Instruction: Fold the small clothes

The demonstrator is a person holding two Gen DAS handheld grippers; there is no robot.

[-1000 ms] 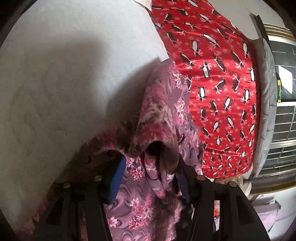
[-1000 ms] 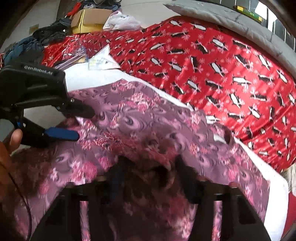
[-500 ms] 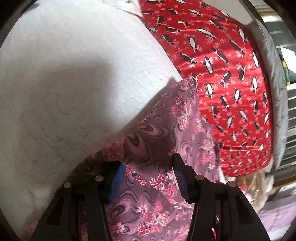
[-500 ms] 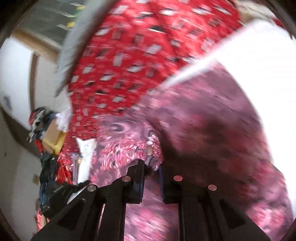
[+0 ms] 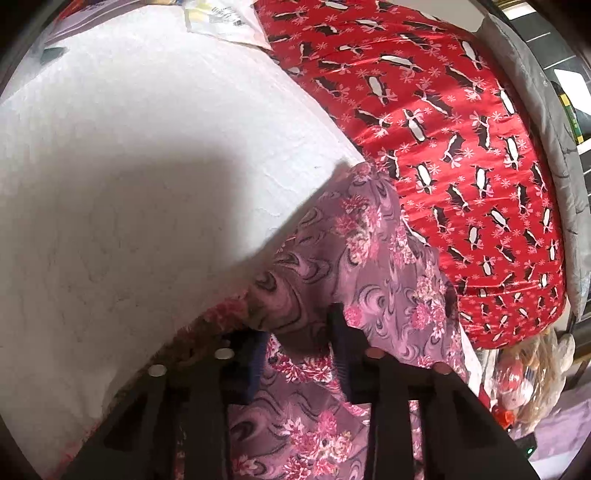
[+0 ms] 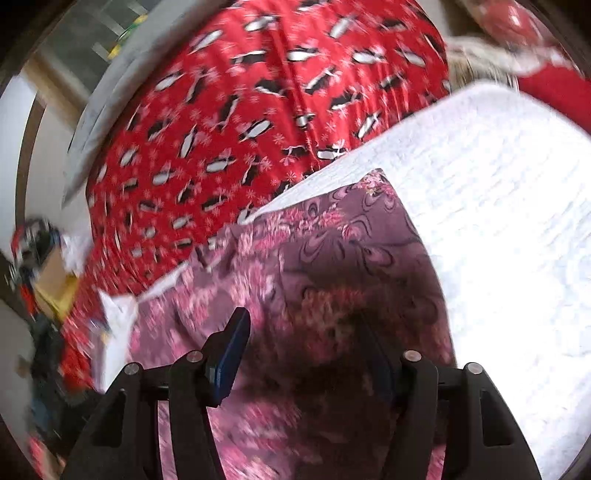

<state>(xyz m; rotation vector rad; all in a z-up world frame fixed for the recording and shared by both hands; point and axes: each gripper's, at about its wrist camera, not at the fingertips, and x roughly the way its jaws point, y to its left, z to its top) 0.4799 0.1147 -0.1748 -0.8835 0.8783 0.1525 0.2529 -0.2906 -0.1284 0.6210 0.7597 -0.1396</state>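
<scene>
Since half a second ago, the right hand-held gripper [image 6: 303,350] is no longer pinching the cloth: its jaws are now standing wide apart, with the purple floral garment [image 6: 332,258] lying loose beneath and between them and neither pad pressing on it. That view is swinging and blurred, and the white quilted pad [image 6: 498,221] is now filling its right side.

The left hand-held gripper [image 5: 299,343] has just been closing. Its jaws are standing narrow, pinching a raised fold of the garment, which is hanging over both fingers and running on under them.

Beyond the fingers, the garment is lying along the edge of the white quilted pad, one corner reaching toward the red penguin-print cover [image 5: 461,147]. The cover is spreading out past the pad, and a grey quilt [image 5: 535,110] is bordering its far side.

At the pad's far corner, a flat printed packet [image 5: 221,18] is resting on it. Off the cover's end, a clear plastic bag [image 5: 524,369] is holding red and white things too crumpled to name. Farther off in the right wrist view, a cardboard box [image 6: 55,284] is sitting among dark clothes; its contents are too blurred to tell.
</scene>
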